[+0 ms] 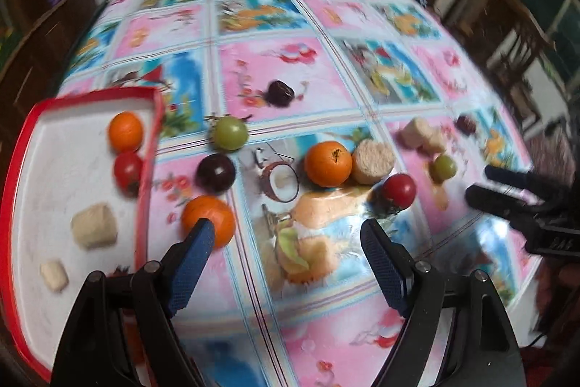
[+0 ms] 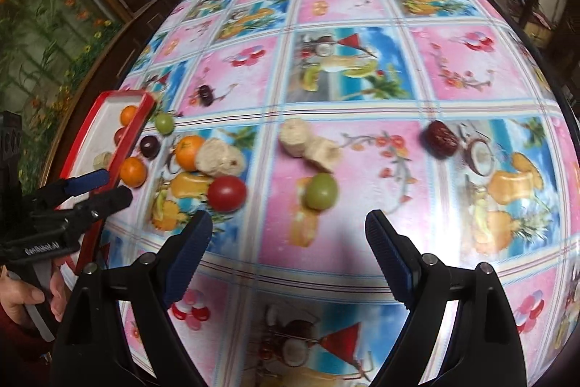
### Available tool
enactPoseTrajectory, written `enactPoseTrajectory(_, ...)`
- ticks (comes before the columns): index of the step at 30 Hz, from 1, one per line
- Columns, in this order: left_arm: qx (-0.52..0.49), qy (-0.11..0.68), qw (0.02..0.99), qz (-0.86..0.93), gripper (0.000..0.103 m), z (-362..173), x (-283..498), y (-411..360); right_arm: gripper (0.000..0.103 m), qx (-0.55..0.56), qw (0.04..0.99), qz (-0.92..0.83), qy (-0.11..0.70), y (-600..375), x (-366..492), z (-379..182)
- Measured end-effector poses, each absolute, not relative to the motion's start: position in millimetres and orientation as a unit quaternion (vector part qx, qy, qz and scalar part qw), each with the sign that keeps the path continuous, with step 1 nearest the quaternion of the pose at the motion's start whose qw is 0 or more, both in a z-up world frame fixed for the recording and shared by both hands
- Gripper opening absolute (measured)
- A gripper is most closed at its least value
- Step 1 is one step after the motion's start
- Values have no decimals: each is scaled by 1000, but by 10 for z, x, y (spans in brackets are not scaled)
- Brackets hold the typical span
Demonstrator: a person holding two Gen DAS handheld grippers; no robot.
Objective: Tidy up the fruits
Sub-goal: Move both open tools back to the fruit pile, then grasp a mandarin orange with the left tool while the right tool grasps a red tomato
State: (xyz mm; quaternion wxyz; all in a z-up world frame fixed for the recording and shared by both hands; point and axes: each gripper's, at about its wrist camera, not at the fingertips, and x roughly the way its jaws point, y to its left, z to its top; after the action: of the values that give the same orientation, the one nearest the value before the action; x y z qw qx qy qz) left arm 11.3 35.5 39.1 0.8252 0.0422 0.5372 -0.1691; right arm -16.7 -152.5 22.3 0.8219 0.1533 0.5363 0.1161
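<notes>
Both claws standing released, jaws spread wide, gripping nothing. Left gripper (image 1: 286, 234) hovering low above the table (image 1: 253, 68) near its left edge, one blue pad (image 1: 192, 263) lying just in front of an orange (image 1: 208, 220) beside the tray's right rim. Right gripper (image 2: 288, 231) hanging over the near middle of the table, a green fruit (image 2: 320, 191) sitting just ahead of its open jaws.

Red-rimmed tray (image 1: 146, 169) lying at the left edge, already carrying an orange fruit (image 1: 125, 131), a red tomato (image 1: 127, 169) and two pale chunks (image 1: 94, 229). Waiting outside it, loose on the table: a dark plum (image 1: 215, 173), a green grape-like fruit (image 1: 230, 132), a second orange (image 1: 328, 164) touching a beige round piece (image 1: 373, 161), a red tomato (image 1: 398, 190), and further toward the right edge more beige pieces (image 2: 308, 142) and a reddish date (image 2: 440, 139). Sorting judged roughly a third done.

Step in hand judged as taking the orange nearest the tray with the left claw. Recommended: shifting left to centre the fruit between both pads before closing, squeezing across its widest part, closing gently against rolling. Lifting clear of the red rim before crossing, then setting down on a bare patch of tray away from the tomato. Motion blur noted; slowing advised.
</notes>
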Motion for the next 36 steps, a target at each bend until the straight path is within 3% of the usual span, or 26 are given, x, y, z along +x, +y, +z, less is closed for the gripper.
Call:
enactPoseTrajectory(1,50,530,828,-175,82,401,122,328,86,151,821,107,540,-1555,-163,202)
enactPoseTrajectory(3,62,525,827,-193,81,406,175,267,76,150,819,103,545,-1584,-151,172)
enactPoseTrajectory(7,87,529,820,-199,81,339,297,197,70,152,817,99,547,-1606,-135,147)
enactPoseTrajectory(13,130,533,808,-215,65,242,387,59,65,149,817,101,547,-1576,-108,145)
enactPoseTrajectory(18,167,526,797,-245,52,173,436,-109,55,153,812,125,549,-1447,-74,164)
enactPoseTrajectory(23,163,527,790,-266,36,162,465,-134,55,132,804,176,552,-1124,-22,169)
enactPoseTrajectory(30,150,532,788,-270,35,169,456,-94,54,109,797,184,565,-890,124,32)
enactPoseTrajectory(36,107,545,789,-263,35,174,471,-16,38,76,806,188,557,-807,163,45)
